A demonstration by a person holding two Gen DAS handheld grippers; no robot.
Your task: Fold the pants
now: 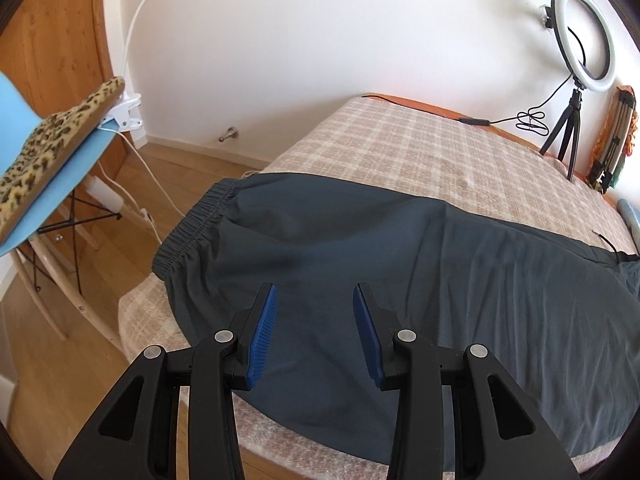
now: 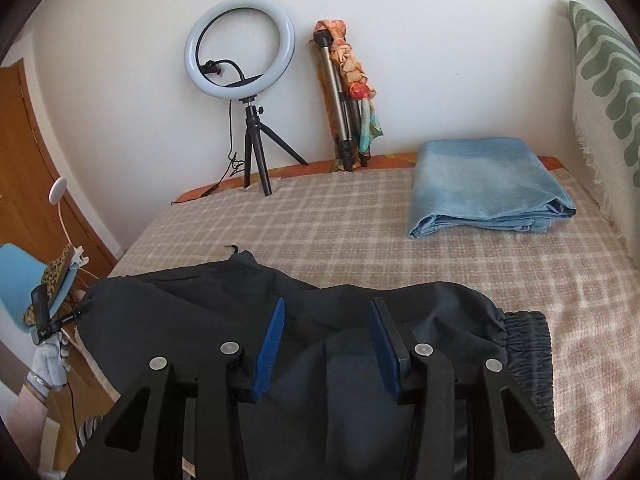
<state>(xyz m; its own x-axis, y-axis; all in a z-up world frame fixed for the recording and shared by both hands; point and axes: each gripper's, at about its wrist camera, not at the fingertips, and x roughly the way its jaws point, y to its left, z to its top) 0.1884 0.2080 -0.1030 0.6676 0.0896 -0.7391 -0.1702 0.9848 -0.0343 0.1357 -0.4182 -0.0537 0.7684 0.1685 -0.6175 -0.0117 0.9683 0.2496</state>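
Dark grey pants [image 1: 360, 264] lie spread on the plaid bed cover [image 1: 420, 140], with an elastic band [image 1: 192, 224] at the left bed edge. My left gripper [image 1: 316, 300] is open and empty, hovering just above the fabric. In the right wrist view the pants [image 2: 200, 320] are bunched, with a gathered elastic band [image 2: 528, 344] at the right. My right gripper [image 2: 328, 312] is open and empty above the folds. A thin black cord [image 2: 232, 249] sticks out at the far edge of the pants.
A folded light blue cloth [image 2: 488, 188] lies at the back right of the bed. A ring light on a tripod [image 2: 240, 52] and a folded tripod [image 2: 344, 100] stand by the wall. A blue chair [image 1: 52, 184] with a leopard cushion stands left of the bed.
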